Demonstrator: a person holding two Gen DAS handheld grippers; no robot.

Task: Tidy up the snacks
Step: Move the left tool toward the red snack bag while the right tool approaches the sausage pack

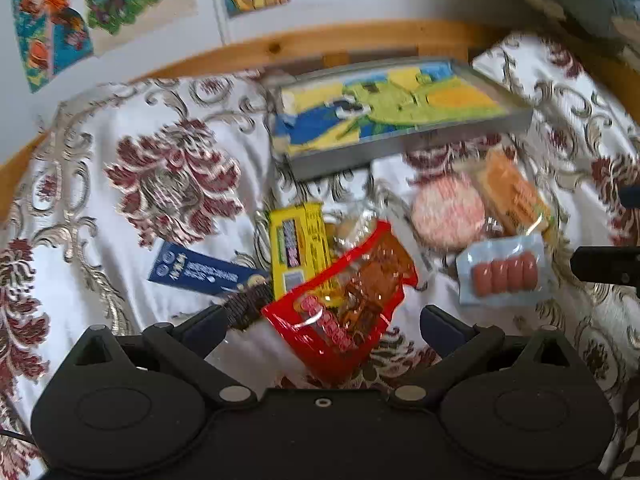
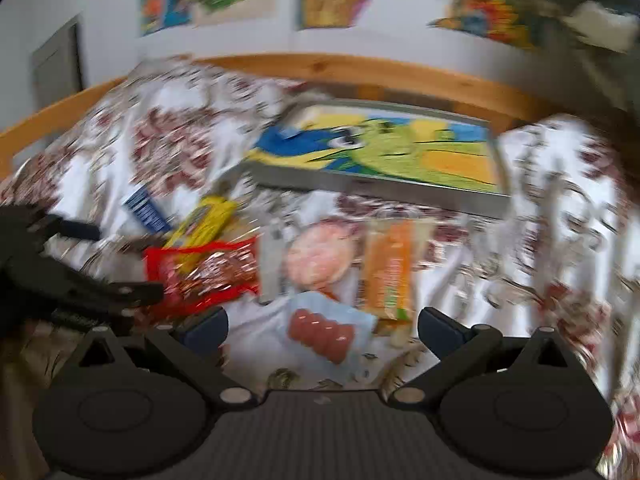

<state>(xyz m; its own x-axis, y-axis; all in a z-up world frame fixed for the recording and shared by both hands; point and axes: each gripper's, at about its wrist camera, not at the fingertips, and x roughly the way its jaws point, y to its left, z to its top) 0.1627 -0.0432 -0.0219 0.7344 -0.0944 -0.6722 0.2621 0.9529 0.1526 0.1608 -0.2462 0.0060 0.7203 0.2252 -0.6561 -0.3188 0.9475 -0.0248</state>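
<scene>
Left gripper (image 1: 322,326): jaws wide apart, nothing gripped. The red snack pouch (image 1: 347,299) lies on the cloth between the two fingers, tilted, touching neither as far as I can tell.

Right gripper (image 2: 322,326): jaws also wide apart, empty. The pale blue sausage pack (image 2: 326,334) sits between its fingers, not clamped. This view is motion-blurred, so fine contact is unclear.

Outward from the left gripper: yellow bar wrapper (image 1: 298,250) partly under the red pouch's upper edge; dark blue packet (image 1: 200,270) just beside the yellow one on its left; small dark brown item (image 1: 246,306) touching the left finger tip area, identity unclear. Clear bag of small biscuits (image 1: 352,224), partly hidden behind the red pouch.

To the right: the sausage pack, then a round pink-white disc snack (image 1: 448,210) and an orange wrapped bar (image 1: 512,196) touching each other, behind the sausages.

Toward the far edge of the floral cloth (image 1: 100,208): shallow grey tray (image 1: 400,150) with a cartoon-print bottom, tilted, no snacks in it. Wooden frame (image 1: 288,46) runs along the far edge; posters (image 1: 52,20) on the wall behind.

The left gripper body shows at the left edge of the right wrist view.
</scene>
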